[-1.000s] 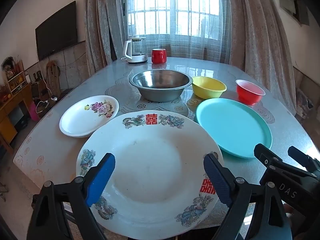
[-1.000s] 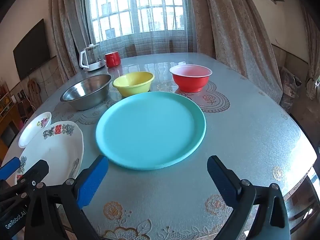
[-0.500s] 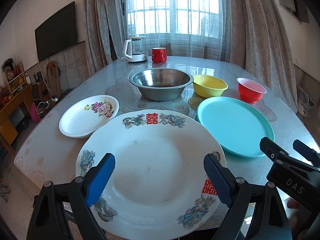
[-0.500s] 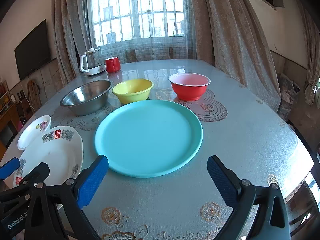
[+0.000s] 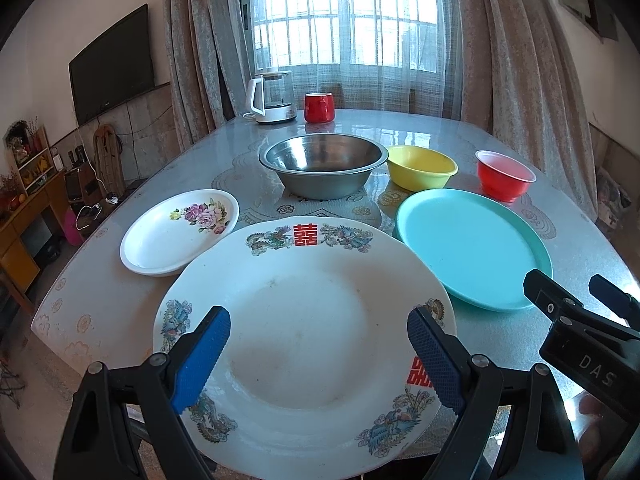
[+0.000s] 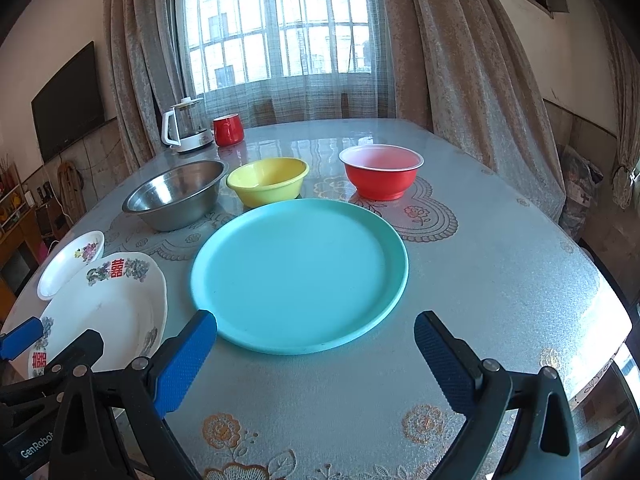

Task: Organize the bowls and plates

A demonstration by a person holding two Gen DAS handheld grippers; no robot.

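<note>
My left gripper (image 5: 318, 354) is open above the near part of a large white plate with red characters (image 5: 304, 304), touching nothing. A small floral plate (image 5: 180, 230) lies to its left and a teal plate (image 5: 472, 246) to its right. Behind them stand a steel bowl (image 5: 323, 170), a yellow bowl (image 5: 421, 168) and a red bowl (image 5: 505, 174). In the right wrist view my right gripper (image 6: 316, 360) is open over the table, just before the near edge of the teal plate (image 6: 298, 272). The yellow bowl (image 6: 267, 181) and red bowl (image 6: 381, 172) sit beyond it.
A white electric kettle (image 5: 273, 98) and a red mug (image 5: 319, 107) stand at the table's far end by the curtained window. The near table edge (image 6: 600, 376) drops off at right. A wooden shelf unit (image 5: 28, 196) stands on the floor left of the table.
Both grippers have lifted and drawn back slightly, so the dishes sit a little lower and farther in both views. Nothing on the table has moved.
</note>
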